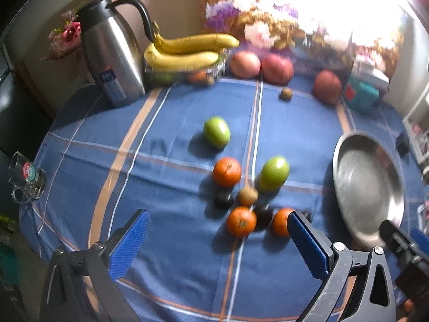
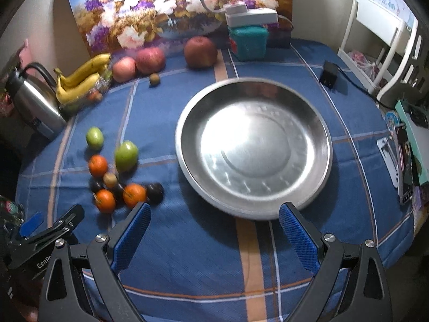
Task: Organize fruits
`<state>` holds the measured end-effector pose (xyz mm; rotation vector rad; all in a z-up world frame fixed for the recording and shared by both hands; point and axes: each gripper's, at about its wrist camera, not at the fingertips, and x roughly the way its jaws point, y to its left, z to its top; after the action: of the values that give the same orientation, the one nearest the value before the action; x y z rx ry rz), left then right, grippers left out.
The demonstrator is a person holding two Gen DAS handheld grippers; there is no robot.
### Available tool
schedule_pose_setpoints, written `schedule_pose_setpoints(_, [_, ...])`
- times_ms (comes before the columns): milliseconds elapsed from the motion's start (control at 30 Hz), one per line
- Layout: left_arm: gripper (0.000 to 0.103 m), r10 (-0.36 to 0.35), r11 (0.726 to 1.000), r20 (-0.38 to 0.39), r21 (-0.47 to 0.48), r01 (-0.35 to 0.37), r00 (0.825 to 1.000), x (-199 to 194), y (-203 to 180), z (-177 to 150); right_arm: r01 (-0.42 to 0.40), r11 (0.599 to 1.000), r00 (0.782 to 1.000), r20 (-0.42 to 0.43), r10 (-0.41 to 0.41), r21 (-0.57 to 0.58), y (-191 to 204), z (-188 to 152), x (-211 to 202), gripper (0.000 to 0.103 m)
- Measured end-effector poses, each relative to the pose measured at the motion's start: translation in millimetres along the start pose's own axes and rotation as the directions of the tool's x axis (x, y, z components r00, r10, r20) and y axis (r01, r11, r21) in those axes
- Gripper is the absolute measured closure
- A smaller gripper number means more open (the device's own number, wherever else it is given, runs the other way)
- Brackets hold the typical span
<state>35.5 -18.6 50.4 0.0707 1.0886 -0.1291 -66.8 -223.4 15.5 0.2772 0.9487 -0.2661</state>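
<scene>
Both the left gripper (image 1: 218, 237) and right gripper (image 2: 214, 226) hang wide apart, holding nothing, above bare blue tablecloth (image 2: 187, 255). The small fruit cluster (image 2: 118, 182) lies just left of the steel plate (image 2: 187, 166), whose near rim sits between the right fingers.

Three oranges (image 2: 98, 165), two green fruits (image 2: 126, 155), two kiwis (image 2: 110, 180) and three apples (image 2: 200, 52). Two bananas (image 2: 80, 80). One dish (image 2: 187, 145), one jug (image 2: 34, 102).
</scene>
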Motion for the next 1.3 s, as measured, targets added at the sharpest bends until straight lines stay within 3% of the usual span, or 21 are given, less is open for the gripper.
schedule_pose_setpoints(233, [0.0,-0.04,0.992,0.036,-0.116,0.044,0.999,6,14,18,0.021,1.0,0.996,-0.084,-0.021,0.002,17,26,10,0.006])
schedule_pose_setpoints(433, [0.0,0.019,0.982,0.069,-0.189,-0.006,0.997,19,38,22,0.035,0.999,0.995,-0.095,-0.034,0.007,26,34,30,0.006])
schedule_pose_setpoints(800, [0.0,0.083,0.97,0.017,-0.229,-0.077,0.996,32,69,15,-0.109,0.994,0.99,-0.09,0.105,-0.031,68,46,53,0.006])
schedule_pose_setpoints(967, [0.0,0.042,0.975,-0.007,-0.22,-0.042,0.999,37,64,11,-0.164,0.986,0.985,-0.063,0.161,-0.038,74,43,47,0.006])
schedule_pose_setpoints(1133, [0.0,-0.043,0.97,-0.059,-0.243,0.027,0.997,51,59,5,-0.195,0.981,0.976,-0.102,0.192,-0.024,75,39,49,0.006])
schedule_pose_setpoints(1300, [0.002,-0.089,0.963,-0.1,-0.264,0.059,0.991,64,53,1,-0.15,0.989,0.974,-0.174,0.146,-0.007,68,33,65,0.006])
